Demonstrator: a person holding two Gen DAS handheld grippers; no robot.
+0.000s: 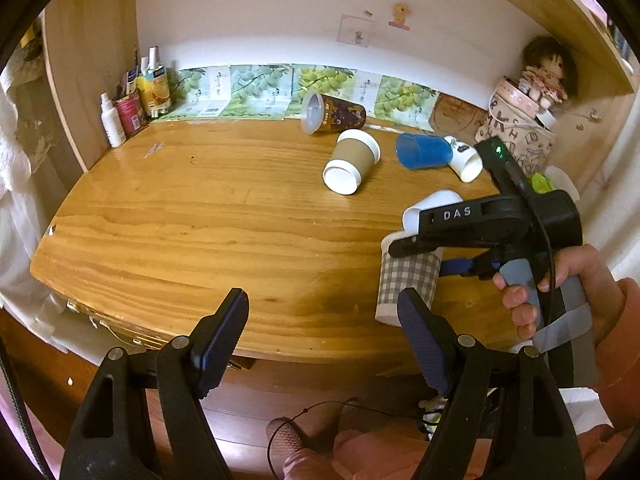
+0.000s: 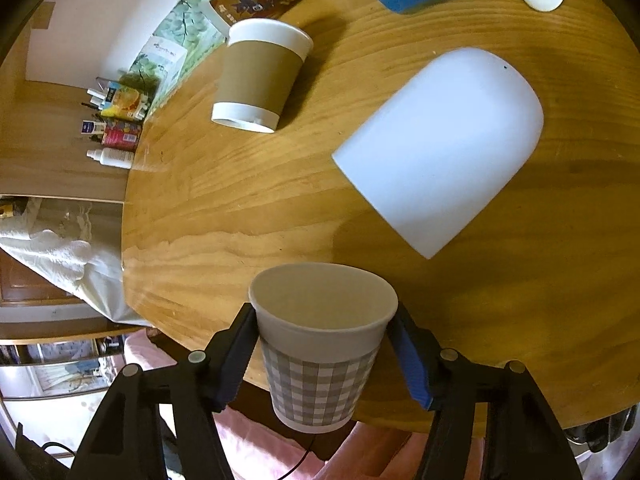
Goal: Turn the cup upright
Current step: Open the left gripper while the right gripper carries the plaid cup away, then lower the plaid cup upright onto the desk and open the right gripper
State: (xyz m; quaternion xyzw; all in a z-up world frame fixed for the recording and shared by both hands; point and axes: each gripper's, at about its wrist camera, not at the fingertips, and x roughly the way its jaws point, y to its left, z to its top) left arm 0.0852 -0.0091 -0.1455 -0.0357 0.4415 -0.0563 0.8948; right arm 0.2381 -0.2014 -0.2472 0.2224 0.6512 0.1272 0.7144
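Note:
My right gripper is shut on a grey-checked paper cup, pads on both sides near its rim. The cup's open mouth faces up, and it hangs near the table's front edge. In the left wrist view the same cup sits under the right gripper. My left gripper is open and empty, over the table's front edge, just left of that cup. A plain white cup lies on its side behind the checked one.
On the wooden table lie a brown-sleeved cup, a dark printed cup, a blue cup and a white cup, all on their sides. Bottles and cans stand at the back left. A doll and bag are at the back right.

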